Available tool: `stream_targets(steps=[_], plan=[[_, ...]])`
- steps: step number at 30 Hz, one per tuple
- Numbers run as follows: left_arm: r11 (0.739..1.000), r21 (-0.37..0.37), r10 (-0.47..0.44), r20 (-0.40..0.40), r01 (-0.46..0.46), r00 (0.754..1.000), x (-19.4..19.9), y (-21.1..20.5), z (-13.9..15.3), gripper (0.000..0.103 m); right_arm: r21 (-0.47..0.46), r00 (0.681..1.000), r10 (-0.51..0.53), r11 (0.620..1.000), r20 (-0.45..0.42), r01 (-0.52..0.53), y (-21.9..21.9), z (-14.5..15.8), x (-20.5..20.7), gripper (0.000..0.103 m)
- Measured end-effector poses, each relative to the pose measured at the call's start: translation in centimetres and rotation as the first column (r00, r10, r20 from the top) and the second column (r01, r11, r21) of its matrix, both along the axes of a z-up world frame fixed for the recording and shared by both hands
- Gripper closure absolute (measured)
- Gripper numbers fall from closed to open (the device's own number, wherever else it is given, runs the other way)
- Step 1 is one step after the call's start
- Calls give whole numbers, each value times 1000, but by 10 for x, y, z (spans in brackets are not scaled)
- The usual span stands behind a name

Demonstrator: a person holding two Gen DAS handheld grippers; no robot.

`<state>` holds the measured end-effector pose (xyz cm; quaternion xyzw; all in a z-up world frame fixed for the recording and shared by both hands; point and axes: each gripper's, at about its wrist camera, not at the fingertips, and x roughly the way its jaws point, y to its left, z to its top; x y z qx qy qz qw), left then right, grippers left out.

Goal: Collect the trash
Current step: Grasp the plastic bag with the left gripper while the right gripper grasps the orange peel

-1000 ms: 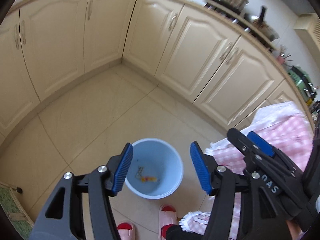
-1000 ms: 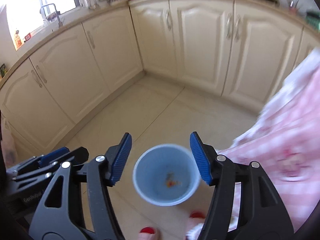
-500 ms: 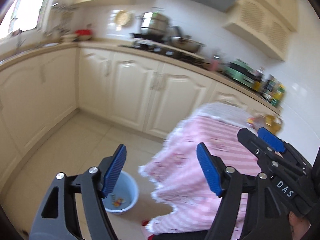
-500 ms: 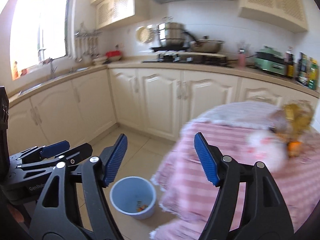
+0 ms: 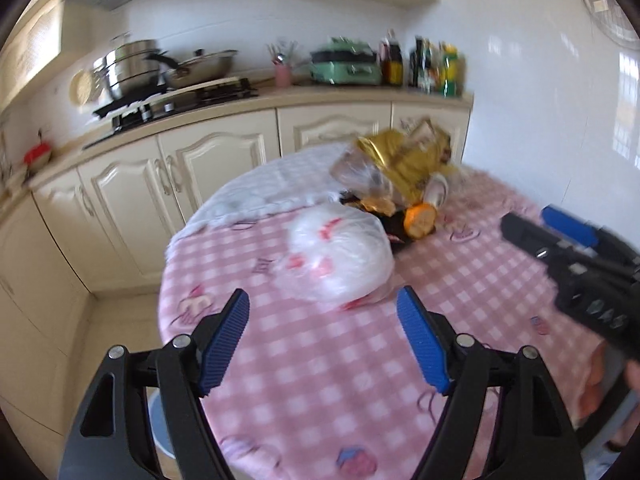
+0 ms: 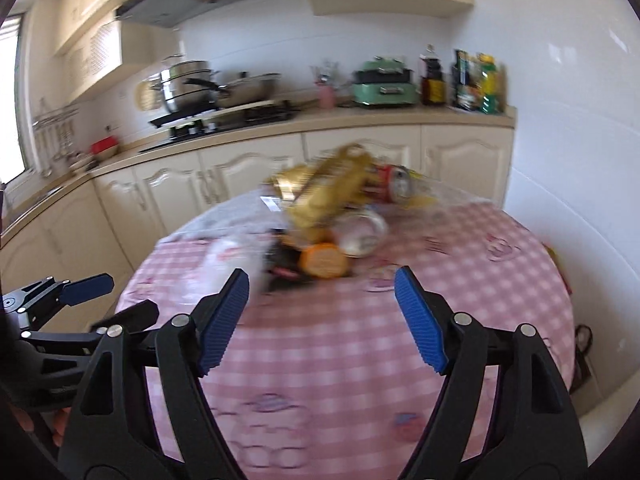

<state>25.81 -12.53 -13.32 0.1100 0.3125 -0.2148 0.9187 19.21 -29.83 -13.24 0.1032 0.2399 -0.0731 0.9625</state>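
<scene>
Your left tool (image 5: 322,344) stands wide and empty. Your right tool (image 6: 320,320) is empty too, its jaws opening. Both hang over the pink checked surface (image 5: 320,380). The trash (image 6: 332,216) lies piled at the far side, blurred: a white bag (image 5: 340,260), gold wrapper (image 6: 328,192), red can (image 6: 394,188). The bin (image 5: 160,424) is mostly hidden under the near left edge.

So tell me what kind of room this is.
A home kitchen, most likely: a gas stove with a steel pot on the counter, cream cabinets below, and a round table under a pink checked cloth.
</scene>
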Motion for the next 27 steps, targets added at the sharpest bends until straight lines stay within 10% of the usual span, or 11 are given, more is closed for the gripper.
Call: stream_targets(steps=[9, 12, 16, 27], plan=[[988, 152, 1, -19, 2, 1000, 40, -51, -28, 28, 35, 994, 18, 999, -105, -14, -42, -25, 35, 26], [993, 121, 4, -28, -1, 1000, 49, -52, -27, 35, 74, 986, 56, 996, -156, -44, -48, -30, 54, 26], [1000, 22, 19, -49, -18, 999, 55, -36, -24, 76, 119, 974, 114, 989, -196, -91, -47, -34, 79, 26], [987, -160, 17, -64, -28, 998, 46, 8, -10, 90, 202, 949, 165, 973, -269, -112, -34, -46, 136, 26]])
